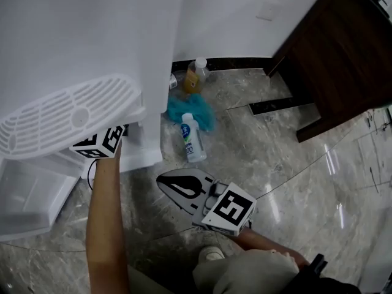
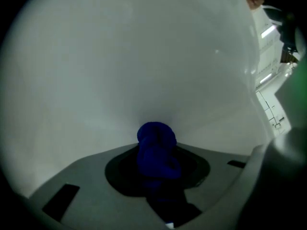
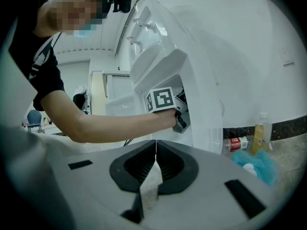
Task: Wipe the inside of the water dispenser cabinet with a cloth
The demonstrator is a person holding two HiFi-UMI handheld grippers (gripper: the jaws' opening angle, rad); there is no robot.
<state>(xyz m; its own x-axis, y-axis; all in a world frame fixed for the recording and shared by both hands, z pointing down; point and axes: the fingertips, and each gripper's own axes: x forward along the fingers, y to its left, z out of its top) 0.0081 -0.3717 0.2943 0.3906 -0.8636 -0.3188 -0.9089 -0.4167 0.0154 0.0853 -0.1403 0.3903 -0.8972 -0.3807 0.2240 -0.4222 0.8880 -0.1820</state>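
- Cloth: a dark blue wad, low in the centre of the left gripper view. It is bunched between my left fingers, with its front end right at a plain white wall that fills most of that frame.
- My left gripper is clamped on that cloth. In the head view its marker cube sits at the left, just under the slotted drip tray of the water dispenser. The jaws themselves are tucked out of sight inside the opening there.
- My right gripper has its fingers pressed fully together with nothing between them. It hangs low in the centre of the head view, apart from the dispenser.
- On the marble floor by the dispenser's foot lie a teal rag and, just below it in the frame, a white bottle with a blue label. A yellow bottle stands above them by the wall.
- A dark wooden cabinet fills the upper right of the head view.
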